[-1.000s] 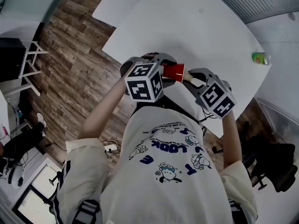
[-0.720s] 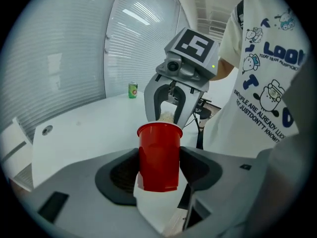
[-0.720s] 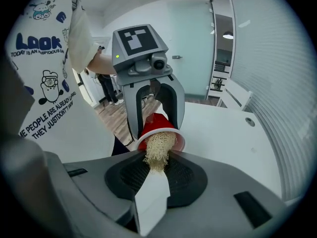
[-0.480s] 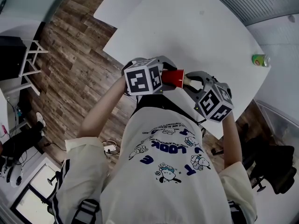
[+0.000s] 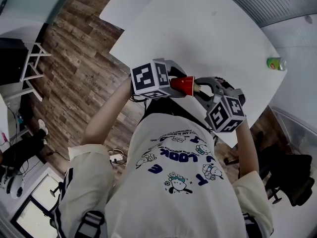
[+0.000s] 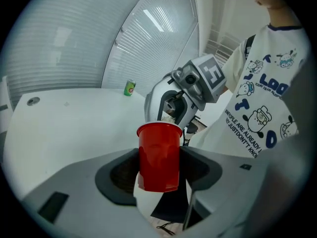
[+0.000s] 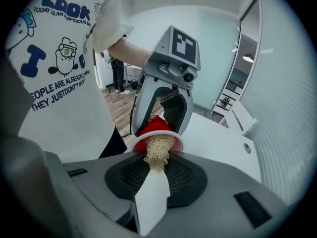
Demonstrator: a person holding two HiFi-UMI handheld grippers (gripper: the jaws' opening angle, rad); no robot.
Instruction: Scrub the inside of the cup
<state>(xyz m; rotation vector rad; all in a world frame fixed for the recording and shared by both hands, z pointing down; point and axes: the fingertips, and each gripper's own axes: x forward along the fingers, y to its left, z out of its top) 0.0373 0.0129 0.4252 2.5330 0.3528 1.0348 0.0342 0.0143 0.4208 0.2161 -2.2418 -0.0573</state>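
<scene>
Left gripper (image 6: 158,163) pinches the red cup (image 6: 158,155) by its sides, held in the air at chest level with its mouth toward the right gripper (image 7: 156,171). That gripper nips a fibrous scrubber (image 7: 157,151), whose tip sits in the cup's mouth. Recommended: push deeper and counter-roll the wrists, squeezing lightly – the thin wall may buckle. Beyond, past its near edge, the white table (image 5: 213,33) offers ample room – only a green can (image 5: 276,62) sits well apart.

Our left gripper's (image 6: 158,168) fingers (image 6: 118,171) clamp the red cup (image 6: 158,150); just beyond its rim we see the right gripper (image 6: 176,114), farther off a green can (image 6: 130,88).
</scene>
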